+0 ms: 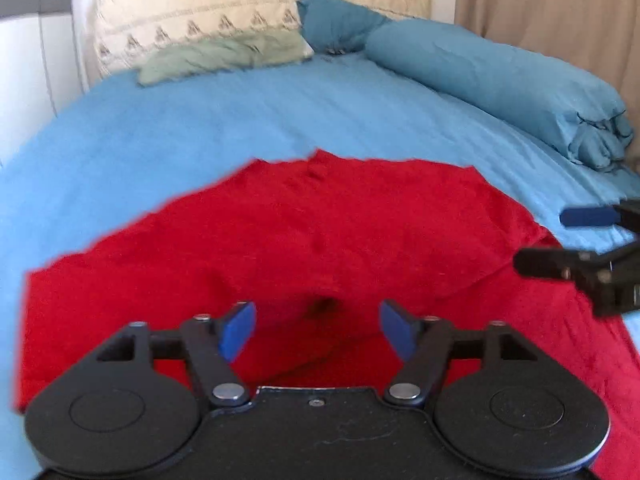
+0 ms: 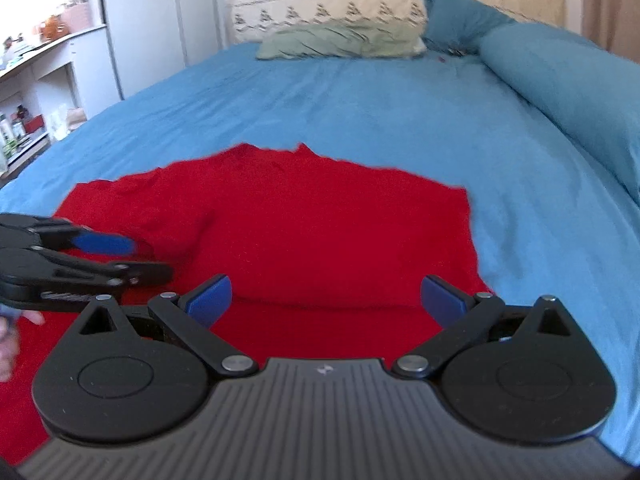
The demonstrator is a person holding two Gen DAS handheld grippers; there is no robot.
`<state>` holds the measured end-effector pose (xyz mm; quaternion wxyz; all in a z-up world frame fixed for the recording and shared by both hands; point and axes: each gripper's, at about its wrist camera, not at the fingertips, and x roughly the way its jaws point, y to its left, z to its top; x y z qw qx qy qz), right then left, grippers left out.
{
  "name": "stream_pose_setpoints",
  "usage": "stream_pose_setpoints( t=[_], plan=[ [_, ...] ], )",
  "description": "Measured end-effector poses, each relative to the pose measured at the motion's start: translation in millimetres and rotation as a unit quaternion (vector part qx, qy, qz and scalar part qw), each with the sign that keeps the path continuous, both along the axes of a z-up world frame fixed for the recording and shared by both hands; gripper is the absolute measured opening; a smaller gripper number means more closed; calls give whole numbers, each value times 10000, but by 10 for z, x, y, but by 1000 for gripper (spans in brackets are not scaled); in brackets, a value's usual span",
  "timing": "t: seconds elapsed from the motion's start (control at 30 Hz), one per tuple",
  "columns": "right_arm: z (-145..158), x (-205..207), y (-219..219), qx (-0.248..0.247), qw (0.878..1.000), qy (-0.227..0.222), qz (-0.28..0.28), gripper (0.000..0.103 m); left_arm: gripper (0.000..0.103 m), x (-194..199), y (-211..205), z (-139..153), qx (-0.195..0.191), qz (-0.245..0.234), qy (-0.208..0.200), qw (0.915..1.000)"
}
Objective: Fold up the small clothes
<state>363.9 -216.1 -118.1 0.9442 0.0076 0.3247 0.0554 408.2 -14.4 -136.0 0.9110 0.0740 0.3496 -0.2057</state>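
A red garment point(image 1: 304, 248), a small knitted or fleece top as far as the blurred views allowed, lay spread on the light blue bedsheet point(image 1: 240, 120) in the near part of the bed, with its far edge toward 12 o'clock and its near part running under both grippers. The left gripper point(image 1: 318, 330) hung over the near middle of the garment with its blue pads point(image 1: 238, 330) standing well apart and nothing between them; only red cloth lay below, and I could not tell if the tips touched it. The right gripper point(image 2: 326, 300) was also wide open and empty, above the near right part of the cloth; in the left wrist view it entered from 3 o'clock, at the garment's right edge. A fold line seemed to run across the cloth close to the grippers, so I judged that one fold was already laid and both hands had released, between folds. The next move probably called for choosing a new edge or corner, perhaps the left part that reached toward 9 o'clock, lowering the open fingers around one layer only, closing firmly, and carrying it across without dragging the rest. A green pillow point(image 2: 340, 42) and a teal bolster point(image 1: 500, 84) lay far away at 12 and 2 o'clock, well apart from the work.
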Motion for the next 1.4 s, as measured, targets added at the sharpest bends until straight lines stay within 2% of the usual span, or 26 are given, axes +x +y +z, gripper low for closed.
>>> stream_pose_setpoints(
  t=[0.1,0.27,0.33,0.5,0.63,0.8,0.87,0.9,0.93,0.97,1.17,1.4],
  plan=[
    [128,113,169,-73,9984,124,549,103,79,28,311,81,49,90,54,9999],
    [162,354,707,-716,9878,365,1337,103,79,16,818,16,127,592,261,9978],
    [104,437,939,-974,9805,491,1637,103,79,9,951,-31,105,780,296,9965],
    [-126,593,1489,-1768,9564,644,2232,92,79,0,1187,-149,106,1045,383,9937],
    [-267,673,1729,-2050,9477,659,2356,80,79,-15,1322,-242,99,1141,402,9926],
    [-394,794,1892,-2219,9442,692,2334,64,79,-26,1438,-321,13,1274,403,9910],
    [-408,855,1900,-2116,9426,803,2455,38,79,-13,1478,-335,-82,1355,436,9898],
    [-395,856,1899,-2106,9426,800,2464,34,79,-6,1492,-336,-114,1384,443,9893],
    [-361,858,1883,-2113,9443,718,2419,25,79,2,1505,-330,-133,1413,431,9889],
    [-306,862,1842,-2044,9482,619,2353,22,79,15,1509,-325,-131,1441,412,9886],
    [196,950,1347,-1376,9777,11,1585,21,78,82,1523,-270,-300,1509,380,9874],
    [633,1064,718,-1314,9870,-489,781,21,78,159,1412,-285,-291,1617,374,9857]
  ],
)
